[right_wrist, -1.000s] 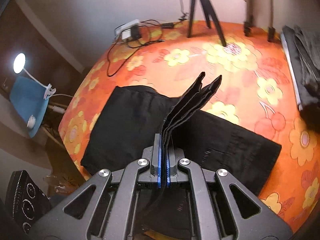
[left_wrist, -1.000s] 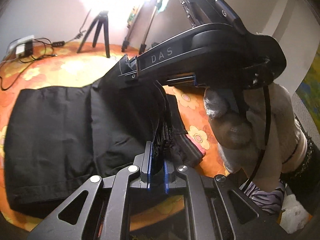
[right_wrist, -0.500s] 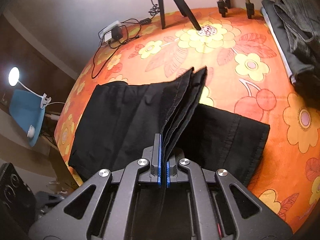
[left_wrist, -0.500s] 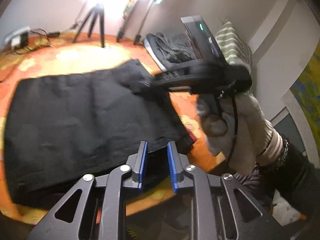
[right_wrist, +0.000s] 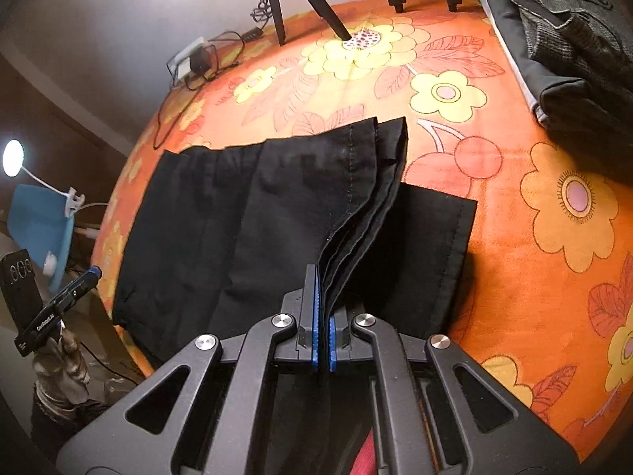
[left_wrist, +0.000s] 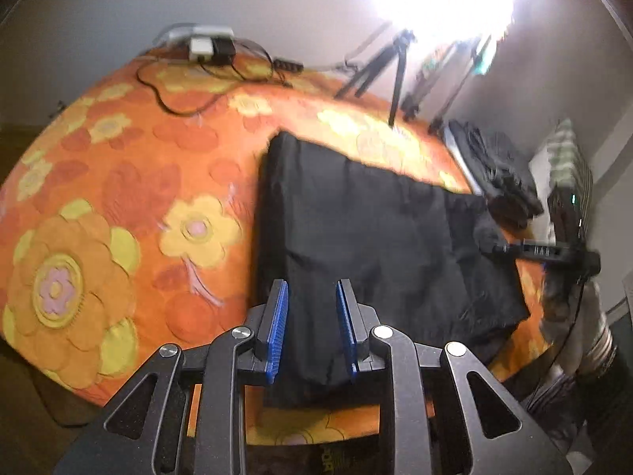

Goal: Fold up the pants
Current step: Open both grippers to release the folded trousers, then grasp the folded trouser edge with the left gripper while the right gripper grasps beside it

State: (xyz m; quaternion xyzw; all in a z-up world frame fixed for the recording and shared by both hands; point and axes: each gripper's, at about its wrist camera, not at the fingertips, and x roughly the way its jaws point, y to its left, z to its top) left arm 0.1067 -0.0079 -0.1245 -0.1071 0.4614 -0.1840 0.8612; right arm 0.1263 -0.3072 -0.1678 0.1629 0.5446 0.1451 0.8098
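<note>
Right wrist: right claw [right_wrist: 323,334] clamps pants [right_wrist: 253,213] hem; left claw [left_wrist: 311,330] parted, empty.

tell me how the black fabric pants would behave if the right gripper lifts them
Likely floppy: the black fabric pants sag in layered waves from the right gripper. They probably drape rather than hold shape, and seem light, since one pinched edge stands up.

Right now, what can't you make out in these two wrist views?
- Left wrist view: motion blur smears the dark clothes pile and right gripper; lamp glare washes out the tripod tops.
- Right wrist view: how many layers of the black pants the right gripper pinches; they bunch together at the pads.
- Right wrist view: left gripper tiny at the frame edge.
</note>
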